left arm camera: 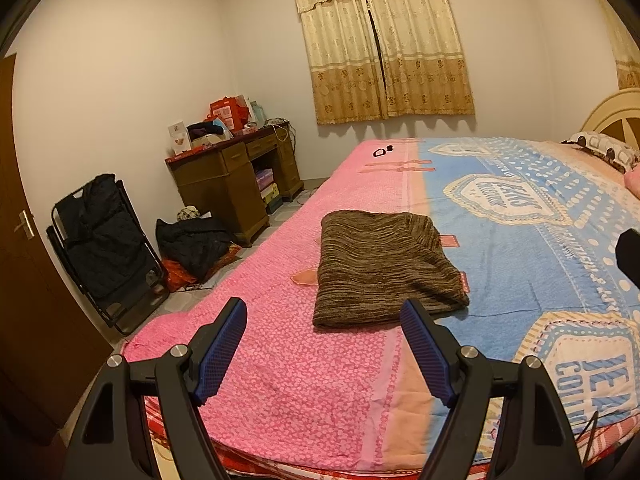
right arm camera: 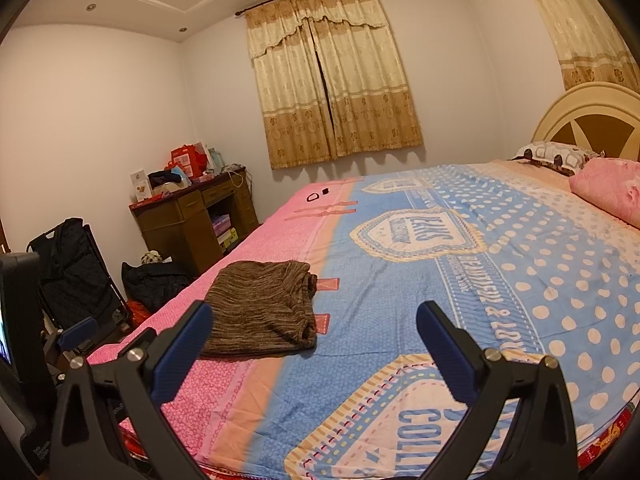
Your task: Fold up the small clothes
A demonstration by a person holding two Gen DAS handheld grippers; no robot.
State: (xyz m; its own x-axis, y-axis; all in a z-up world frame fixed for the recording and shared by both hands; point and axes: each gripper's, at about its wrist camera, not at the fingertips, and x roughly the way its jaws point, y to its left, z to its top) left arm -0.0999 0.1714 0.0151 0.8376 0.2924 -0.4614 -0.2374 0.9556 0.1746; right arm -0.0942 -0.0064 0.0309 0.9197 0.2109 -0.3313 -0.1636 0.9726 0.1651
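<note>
1. Left gripper (left arm camera: 322, 344): jaws spread wide, nothing between the blue pads; it hangs over the near edge of the bed (left arm camera: 280, 380), short of the garment.
2. Right gripper (right arm camera: 314, 350): jaws likewise spread and empty, above the near edge, over the blue part of the bedspread (right arm camera: 400, 280).
3. Brown striped knit garment (left arm camera: 384, 264): lies on the bed where the pink and blue parts of the bedspread meet, near the front edge, in a compact, roughly rectangular bundle with layered edges on its right side. Judged from this shape, the folding appears done or nearly so; at most a last tidying fold or squaring remains.
4. No other loose clothing shows on the bed.
5. Surroundings: two small dark objects (left arm camera: 382, 151) near the far edge; pillows (right arm camera: 560, 156) at the headboard; a cluttered wooden desk (left arm camera: 236, 176) and a folding chair (left arm camera: 104, 248) on the floor to the left. Nothing stands between the grippers and the garment.
</note>
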